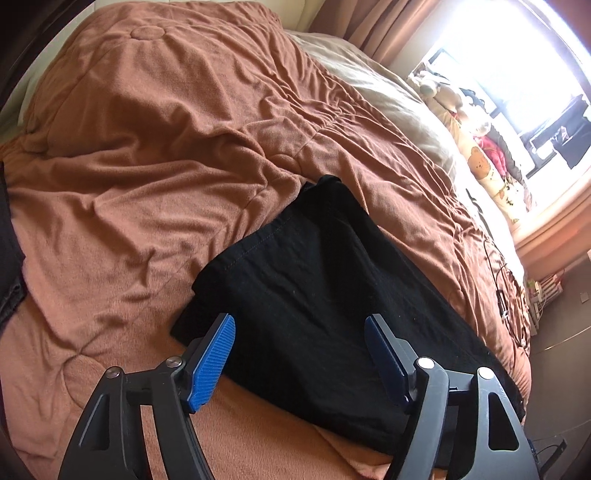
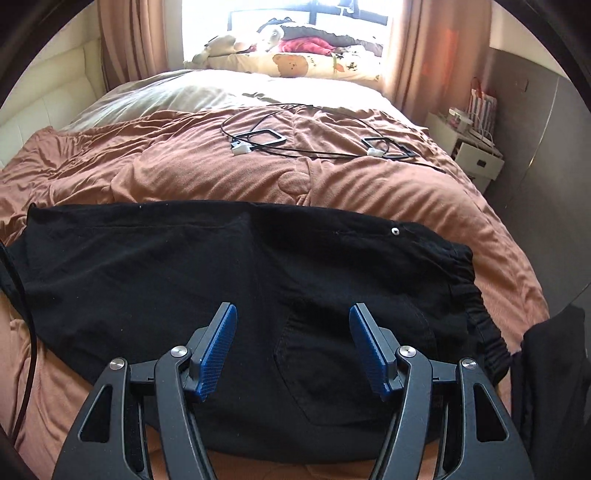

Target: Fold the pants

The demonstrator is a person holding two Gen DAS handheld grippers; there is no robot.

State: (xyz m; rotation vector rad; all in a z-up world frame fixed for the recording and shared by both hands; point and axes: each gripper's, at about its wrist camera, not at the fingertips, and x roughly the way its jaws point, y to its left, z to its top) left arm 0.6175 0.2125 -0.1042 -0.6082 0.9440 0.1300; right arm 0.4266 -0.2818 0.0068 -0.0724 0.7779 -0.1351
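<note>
Blue-padded jaws of the left gripper (image 1: 300,356) stand spread with nothing between them, hovering above the black pants (image 1: 314,295), which lie folded into a compact slab on the rumpled brown blanket (image 1: 147,177) near the bed's front edge. From the right wrist, the right gripper (image 2: 293,347) likewise gapes empty over the pants (image 2: 229,266), their elastic waistband (image 2: 476,302) off to the right, while black cables (image 2: 295,140) lie further back on the blanket (image 2: 369,188), well apart from the garment.

Daylit bedroom, blown-out window (image 2: 295,22)

Fisheye bending and black vignette ring both views; window glare washes detail, the black pants (image 2: 221,280) read nearly featureless, focus stays sharp.
</note>
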